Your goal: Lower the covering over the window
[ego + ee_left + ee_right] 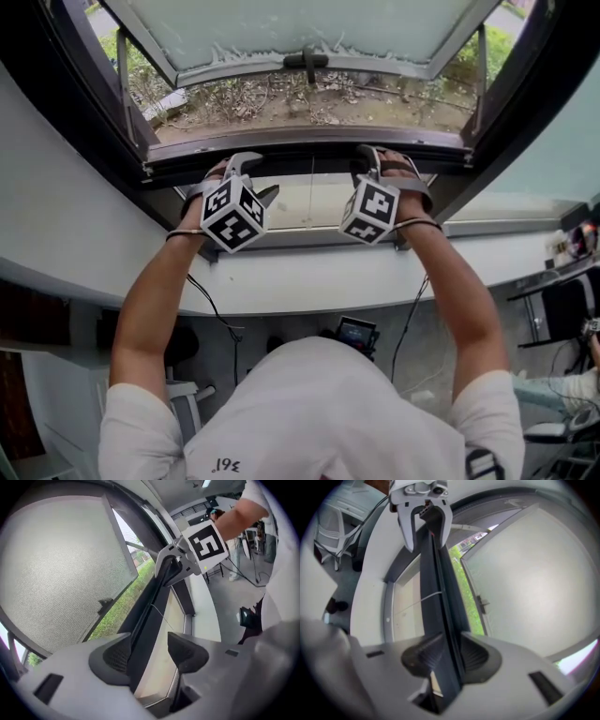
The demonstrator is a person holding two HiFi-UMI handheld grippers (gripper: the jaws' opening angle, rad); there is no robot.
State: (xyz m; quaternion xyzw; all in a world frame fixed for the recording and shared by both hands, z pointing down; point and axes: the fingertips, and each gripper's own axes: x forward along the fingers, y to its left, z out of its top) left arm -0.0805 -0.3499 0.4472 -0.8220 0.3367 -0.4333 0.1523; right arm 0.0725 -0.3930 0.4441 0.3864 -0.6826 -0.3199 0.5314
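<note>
The right tool [445, 656] sat astride a dark bar [436, 588], with a ribbed pad lying against each face of it, pinching it. The left tool [150, 651] was spread: the same bar ran between its jaws, close to the outer pad, with a gap on the inner side. Both tools met the bar near its middle, well apart from each other, with their marker cubes toward the person. The bar lay along the lower edge of the window opening. Whether a covering hung from it could not be told. Just below it sat a beige panel [309, 202] crossed by a thin cord [431, 596], and below that a pale curved ledge [281, 281]. Beyond the bar, the frosted sash [309, 28] stood swung outward, its handle [306, 62] above the bare ground [309, 98] outside.
</note>
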